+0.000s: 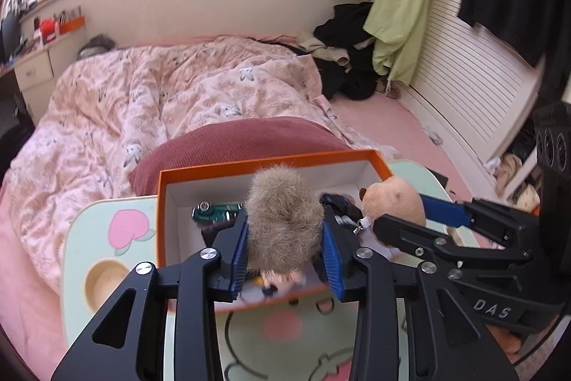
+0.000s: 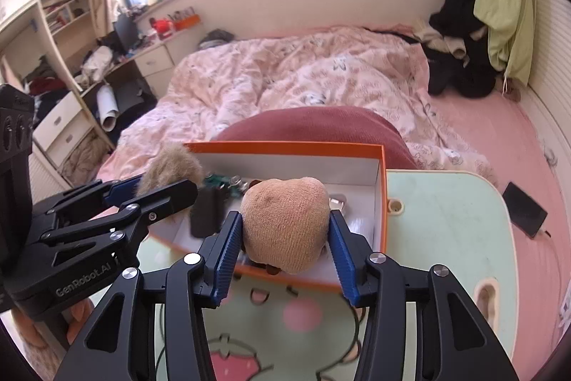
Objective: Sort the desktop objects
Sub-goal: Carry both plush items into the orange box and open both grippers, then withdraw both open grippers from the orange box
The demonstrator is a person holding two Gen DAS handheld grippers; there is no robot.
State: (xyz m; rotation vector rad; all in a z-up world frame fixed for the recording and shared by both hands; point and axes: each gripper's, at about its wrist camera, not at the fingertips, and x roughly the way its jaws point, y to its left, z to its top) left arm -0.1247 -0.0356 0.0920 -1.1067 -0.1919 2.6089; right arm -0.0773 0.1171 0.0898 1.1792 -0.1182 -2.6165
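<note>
The right gripper point(image 1: 410, 207) body shows the letters "DAS"; the left gripper point(image 2: 160, 191) body reads "GenRobot.AI".

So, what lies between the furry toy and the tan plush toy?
A black object in the orange box lies between the furry toy and tan plush toy, in the right wrist view.

Both wrist views look closely down at the orange box point(image 1: 271, 166), side by side.

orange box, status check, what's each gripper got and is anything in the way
Left gripper shut on furry toy. Right gripper shut on tan plush. Both over orange box. Green toy car already inside.
</note>
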